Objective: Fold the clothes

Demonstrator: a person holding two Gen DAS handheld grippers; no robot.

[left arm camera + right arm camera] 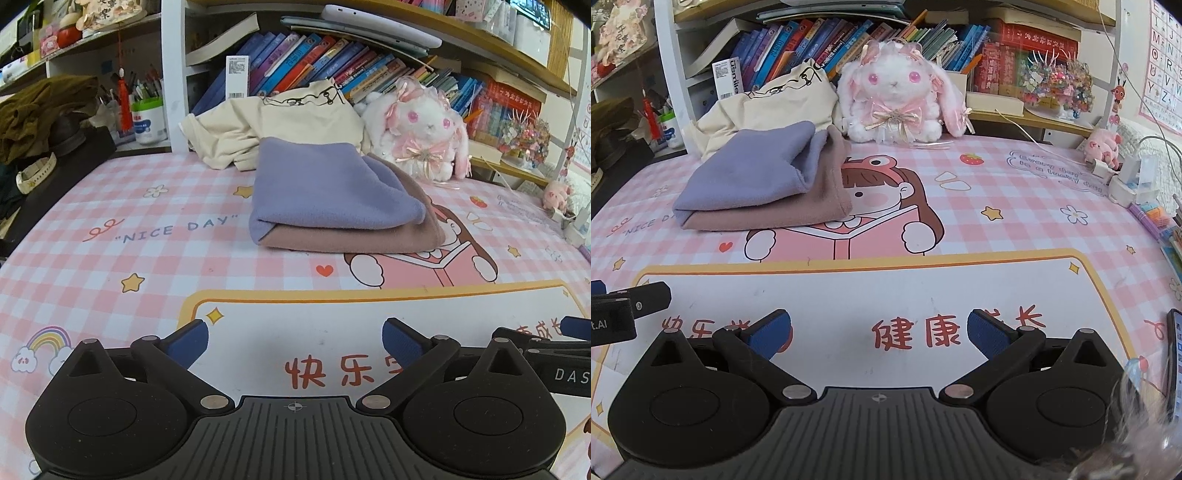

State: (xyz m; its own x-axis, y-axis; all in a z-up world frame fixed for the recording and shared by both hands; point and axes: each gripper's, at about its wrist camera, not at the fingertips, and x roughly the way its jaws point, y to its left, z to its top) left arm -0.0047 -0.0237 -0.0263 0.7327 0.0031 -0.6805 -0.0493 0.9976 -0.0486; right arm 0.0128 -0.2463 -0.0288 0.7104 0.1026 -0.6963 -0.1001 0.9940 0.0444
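Bookshelves back my pink checked cartoon-print tabletop [110, 258]. From the left wrist view, my left gripper [295, 341] hangs released and empty; the folded lilac fleece cloth [317, 184] rests on the folded mauve-brown cloth [354, 240], with the crumpled cream printed garment [273, 125] behind, likely next.

From the right wrist view, my right gripper [879, 330] is released too; I'd reach over the stack, avoiding the white-and-pink plush rabbit [897, 96].

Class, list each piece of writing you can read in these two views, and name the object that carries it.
"NICE DAY": desk mat.
"快乐": desk mat, lower panel.
"健康" and "长": same panel, right wrist view.
"usmile": white box on the shelf.
"DAS", cut off: right gripper, seen from the left gripper.
Alphabet letters: wall chart.
Book spines and cursive mat script: too small or blurred.
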